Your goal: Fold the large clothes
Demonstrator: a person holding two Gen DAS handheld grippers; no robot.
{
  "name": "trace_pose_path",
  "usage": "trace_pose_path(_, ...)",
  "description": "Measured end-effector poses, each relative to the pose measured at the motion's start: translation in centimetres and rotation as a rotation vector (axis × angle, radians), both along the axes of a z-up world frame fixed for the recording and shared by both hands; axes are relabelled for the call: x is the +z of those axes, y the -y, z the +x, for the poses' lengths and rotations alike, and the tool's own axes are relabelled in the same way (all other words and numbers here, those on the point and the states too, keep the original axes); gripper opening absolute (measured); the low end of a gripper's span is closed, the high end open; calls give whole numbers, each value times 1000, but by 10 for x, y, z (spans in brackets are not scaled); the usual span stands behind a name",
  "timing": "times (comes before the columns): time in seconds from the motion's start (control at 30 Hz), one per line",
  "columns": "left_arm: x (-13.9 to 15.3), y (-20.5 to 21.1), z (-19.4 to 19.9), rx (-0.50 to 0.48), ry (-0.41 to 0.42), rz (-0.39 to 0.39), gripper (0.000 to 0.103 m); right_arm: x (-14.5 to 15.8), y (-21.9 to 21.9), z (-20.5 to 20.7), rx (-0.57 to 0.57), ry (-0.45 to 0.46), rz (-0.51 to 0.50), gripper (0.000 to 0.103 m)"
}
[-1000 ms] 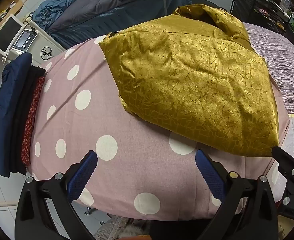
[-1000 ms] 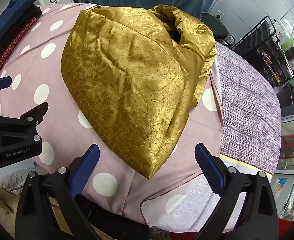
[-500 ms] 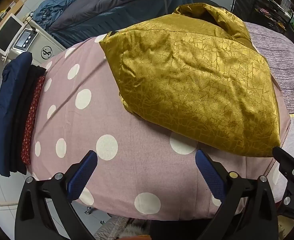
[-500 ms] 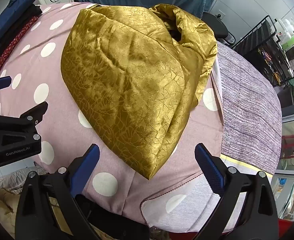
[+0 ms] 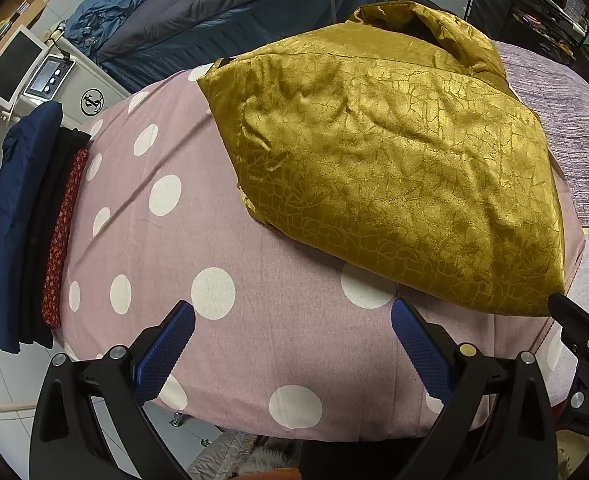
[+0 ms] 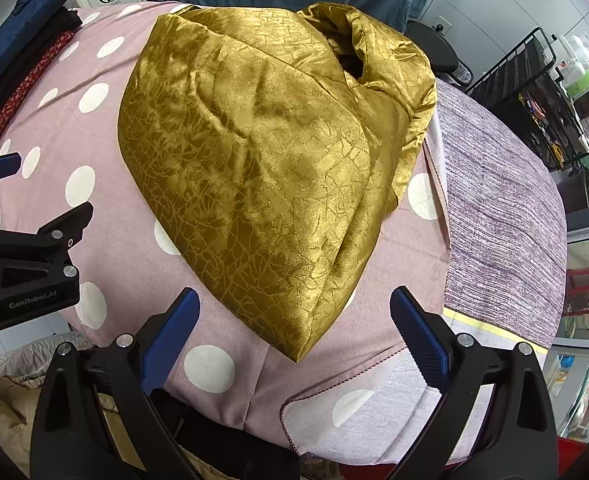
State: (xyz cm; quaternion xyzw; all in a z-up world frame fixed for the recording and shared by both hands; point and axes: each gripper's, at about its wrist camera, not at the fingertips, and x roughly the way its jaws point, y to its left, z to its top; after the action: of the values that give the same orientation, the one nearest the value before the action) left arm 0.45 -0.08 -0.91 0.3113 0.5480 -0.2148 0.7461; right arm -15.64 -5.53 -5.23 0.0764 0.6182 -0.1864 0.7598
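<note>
A shiny gold patterned garment (image 5: 394, 160) lies partly folded on a pink sheet with white dots (image 5: 174, 240), its far end bunched into a hump (image 6: 374, 48). A pointed corner (image 6: 298, 354) of it reaches toward the near edge. My left gripper (image 5: 292, 328) hovers open over bare sheet, left of and nearer than the garment. My right gripper (image 6: 294, 312) is open too, and the gold corner lies just beyond the gap between its blue pads, untouched. The left gripper's black body (image 6: 26, 268) shows at the left of the right wrist view.
A stack of folded dark blue, black and red clothes (image 5: 26, 216) sits at the sheet's left edge. A striped purple-grey cover (image 6: 502, 208) lies to the right. Beyond are a white machine with a screen (image 5: 54, 76), a dark bed (image 5: 234, 12) and a black rack (image 6: 534, 76).
Both views have shifted only slightly; the garment lies as before and both grippers stay open.
</note>
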Motion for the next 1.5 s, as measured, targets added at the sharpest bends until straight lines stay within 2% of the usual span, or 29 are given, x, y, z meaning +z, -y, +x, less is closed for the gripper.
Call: trace_pose_path(1.5, -2, 0, 1, 1, -7, 7, 97, -3, 0, 0, 0, -6, 3, 95)
